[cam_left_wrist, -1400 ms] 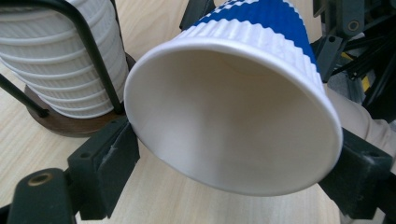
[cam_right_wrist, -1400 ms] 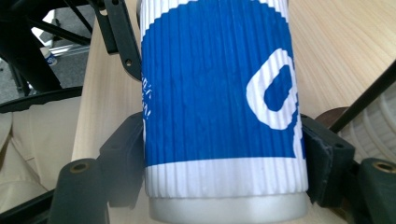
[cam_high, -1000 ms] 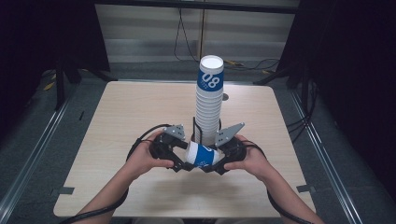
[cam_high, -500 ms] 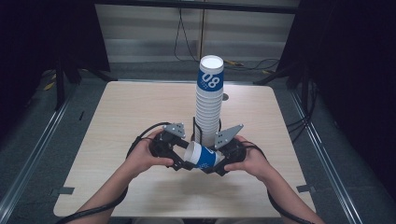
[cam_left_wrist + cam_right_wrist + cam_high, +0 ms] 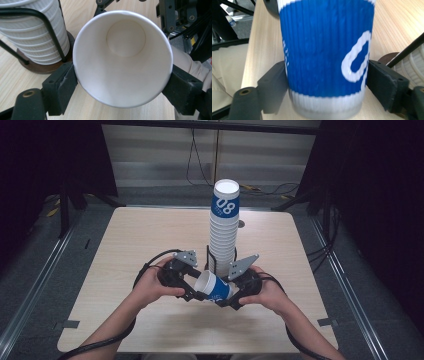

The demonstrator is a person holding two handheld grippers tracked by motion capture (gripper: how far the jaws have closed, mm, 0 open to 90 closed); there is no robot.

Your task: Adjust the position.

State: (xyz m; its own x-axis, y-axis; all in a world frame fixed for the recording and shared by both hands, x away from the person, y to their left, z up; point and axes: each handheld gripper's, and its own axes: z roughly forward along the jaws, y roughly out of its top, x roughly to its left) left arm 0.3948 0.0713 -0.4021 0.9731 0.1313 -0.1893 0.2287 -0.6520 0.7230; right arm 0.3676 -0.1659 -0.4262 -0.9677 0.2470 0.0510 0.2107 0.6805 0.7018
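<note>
Cup (image 5: pixel 214 287): blue ribbed paper with white print, white inside, lying on its side above the near middle of the table (image 5: pixel 125 250), mouth to the left, base to the right. Held between both grippers.

Left gripper (image 5: pixel 192 292): jaws have just been closing; in the left gripper view its pads (image 5: pixel 65 83) press the cup's rim from both sides, clenched on it.

Right gripper (image 5: pixel 229 297): jaws have just been opening; in the right gripper view the cup's base end sits between the pads (image 5: pixel 275 82), which lie against its sides; whether they press cannot be told.

Stack (image 5: pixel 224 232): nested cups, upright in a black wire holder (image 5: pixel 207 257) on a round wooden base, just beyond the grippers, topped by a blue cup.
</note>
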